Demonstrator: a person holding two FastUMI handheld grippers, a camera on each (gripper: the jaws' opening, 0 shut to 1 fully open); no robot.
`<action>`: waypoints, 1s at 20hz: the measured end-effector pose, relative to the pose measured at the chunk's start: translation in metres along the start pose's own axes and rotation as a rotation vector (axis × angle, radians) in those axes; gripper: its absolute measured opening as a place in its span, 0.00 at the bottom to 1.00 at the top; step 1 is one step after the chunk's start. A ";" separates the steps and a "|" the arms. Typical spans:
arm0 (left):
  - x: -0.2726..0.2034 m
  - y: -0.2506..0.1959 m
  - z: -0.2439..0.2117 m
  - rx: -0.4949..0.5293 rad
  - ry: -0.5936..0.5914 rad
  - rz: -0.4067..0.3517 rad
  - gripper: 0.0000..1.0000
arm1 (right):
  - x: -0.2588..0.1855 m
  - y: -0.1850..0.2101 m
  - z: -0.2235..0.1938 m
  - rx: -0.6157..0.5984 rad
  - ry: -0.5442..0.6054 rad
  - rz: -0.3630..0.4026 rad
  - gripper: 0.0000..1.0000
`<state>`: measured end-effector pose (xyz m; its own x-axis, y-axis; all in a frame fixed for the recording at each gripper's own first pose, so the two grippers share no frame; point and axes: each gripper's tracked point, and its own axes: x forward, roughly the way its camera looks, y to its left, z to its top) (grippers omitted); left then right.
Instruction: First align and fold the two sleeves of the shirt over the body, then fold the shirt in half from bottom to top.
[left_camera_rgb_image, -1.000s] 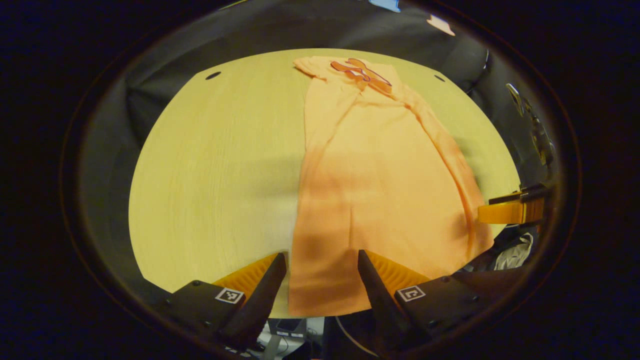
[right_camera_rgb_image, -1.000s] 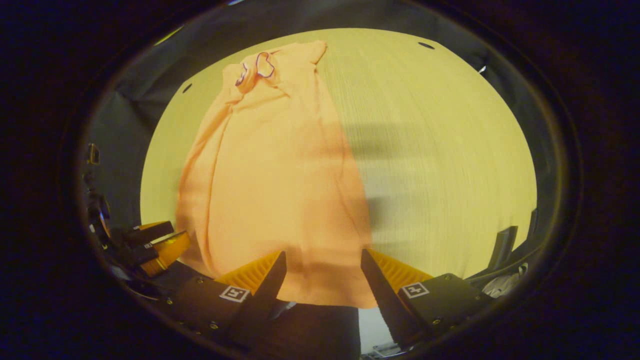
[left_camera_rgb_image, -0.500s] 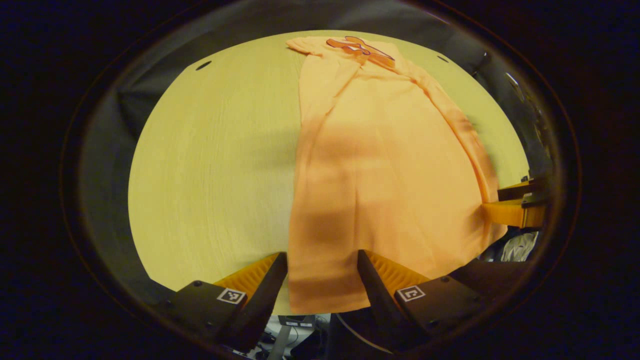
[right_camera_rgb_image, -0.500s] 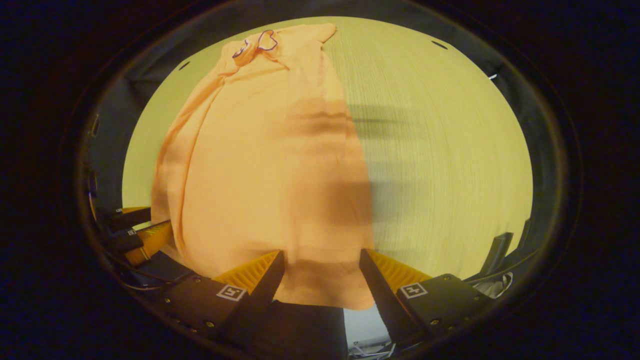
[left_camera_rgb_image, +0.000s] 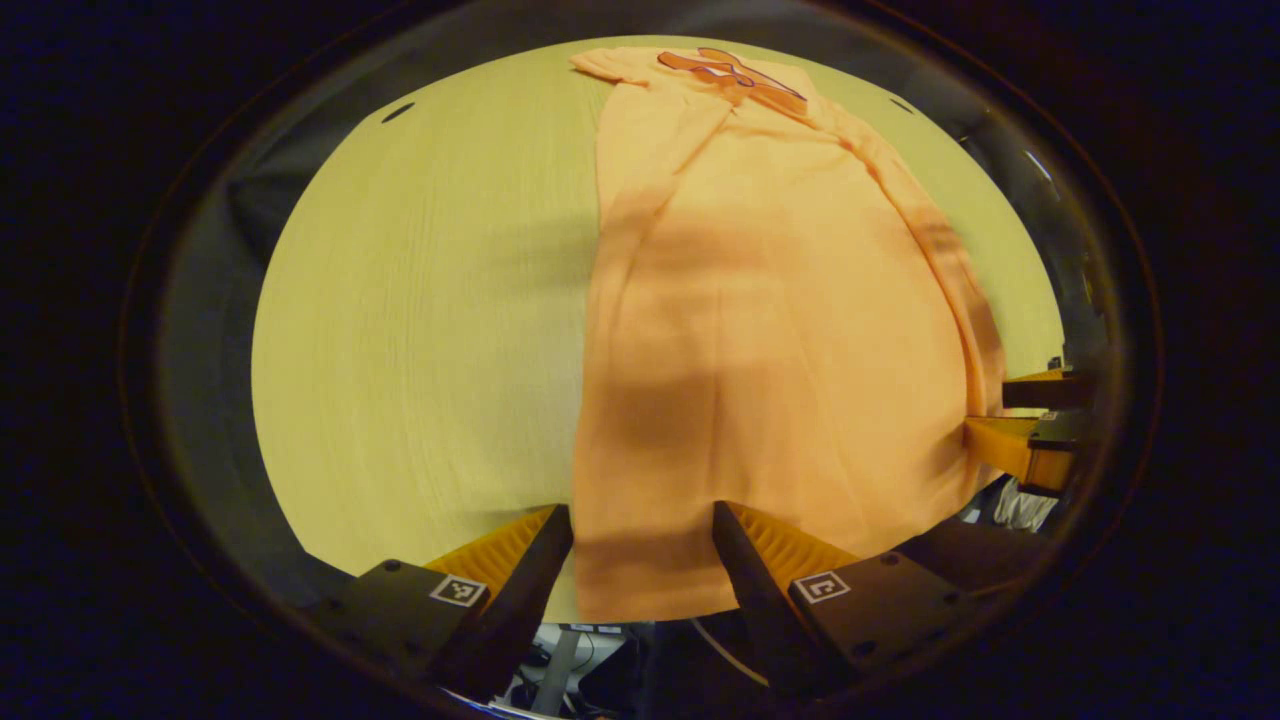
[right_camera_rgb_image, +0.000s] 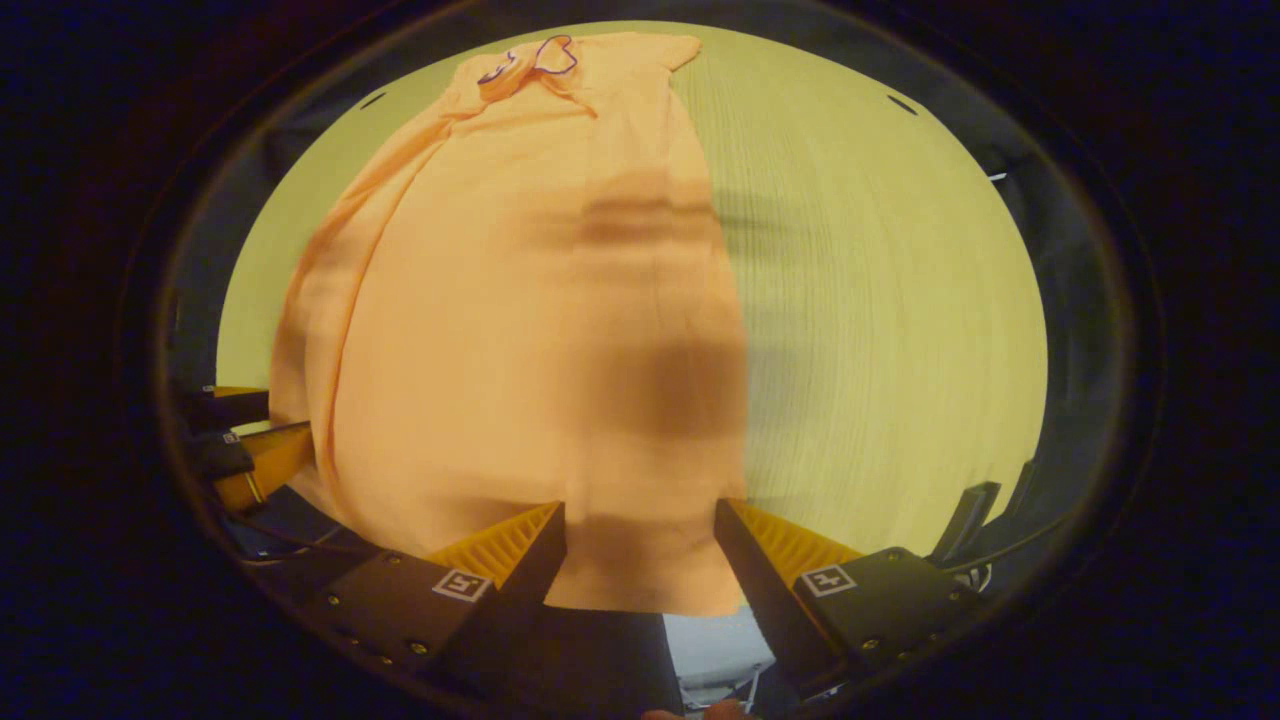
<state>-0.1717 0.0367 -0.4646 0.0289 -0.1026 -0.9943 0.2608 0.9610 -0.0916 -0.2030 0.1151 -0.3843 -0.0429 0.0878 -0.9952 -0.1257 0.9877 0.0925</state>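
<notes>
Both grippers have dropped closer to the shirt's (left_camera_rgb_image: 780, 330) hem on the table (left_camera_rgb_image: 420, 320). Left gripper (left_camera_rgb_image: 640, 560) and right gripper (right_camera_rgb_image: 640, 555) gape, fingers straddling the hem; no readable writing.

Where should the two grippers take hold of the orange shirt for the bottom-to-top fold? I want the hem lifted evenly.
At the two bottom corners of the shirt, coming in from the near table edge. The hem overhangs that edge, between the open fingers of the left gripper and right gripper, so it could likely be pinched there.
</notes>
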 end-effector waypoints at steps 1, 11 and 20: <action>0.000 0.000 0.000 -0.003 0.003 0.001 0.95 | 0.000 0.000 0.001 0.001 -0.001 -0.001 0.96; 0.001 -0.010 0.002 -0.050 0.006 -0.010 0.54 | 0.000 -0.005 0.004 0.124 -0.001 -0.003 0.45; 0.000 -0.012 0.002 -0.073 -0.022 -0.016 0.11 | -0.001 -0.001 0.005 0.121 -0.015 -0.012 0.00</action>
<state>-0.1730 0.0242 -0.4631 0.0465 -0.1230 -0.9913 0.1904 0.9753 -0.1121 -0.1979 0.1143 -0.3831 -0.0276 0.0769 -0.9967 -0.0060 0.9970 0.0771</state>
